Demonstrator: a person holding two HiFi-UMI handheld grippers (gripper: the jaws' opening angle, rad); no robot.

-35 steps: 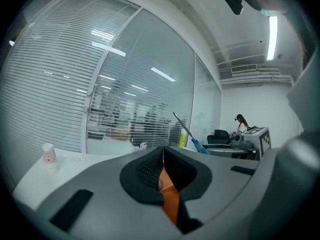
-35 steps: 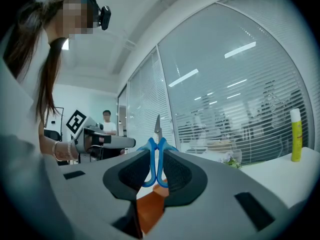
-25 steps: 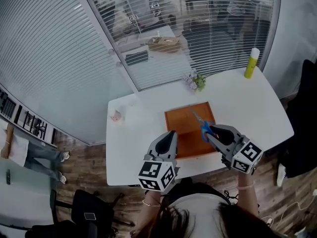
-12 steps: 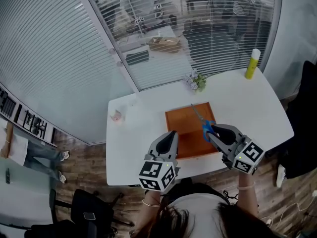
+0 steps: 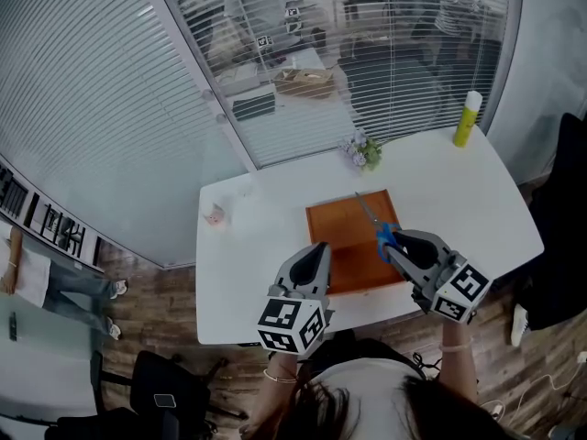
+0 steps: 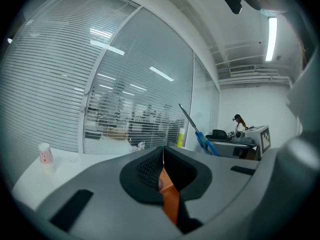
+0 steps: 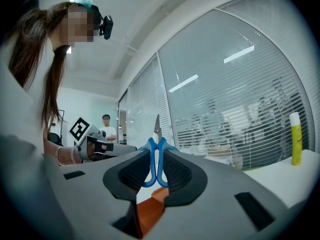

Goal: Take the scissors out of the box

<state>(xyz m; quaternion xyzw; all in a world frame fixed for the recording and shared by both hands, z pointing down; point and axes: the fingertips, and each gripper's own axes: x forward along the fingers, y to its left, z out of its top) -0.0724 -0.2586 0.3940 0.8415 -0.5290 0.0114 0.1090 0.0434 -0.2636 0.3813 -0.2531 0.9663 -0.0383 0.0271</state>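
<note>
The scissors have blue handles and thin steel blades. My right gripper is shut on the handles and holds them in the air over the right side of the shallow orange-brown box, blades pointing away from me. In the right gripper view the blue handles sit squeezed between the two pads, with the blade tip standing straight up. My left gripper hovers over the box's front left corner, jaws shut together on nothing. From the left gripper view the scissors show at the right, in the air.
The box lies on a white table set against a glass wall with blinds. A yellow bottle stands at the far right corner, a small flower bunch at the back edge, a small pink-and-white thing at the left. A dark chair stands to the right.
</note>
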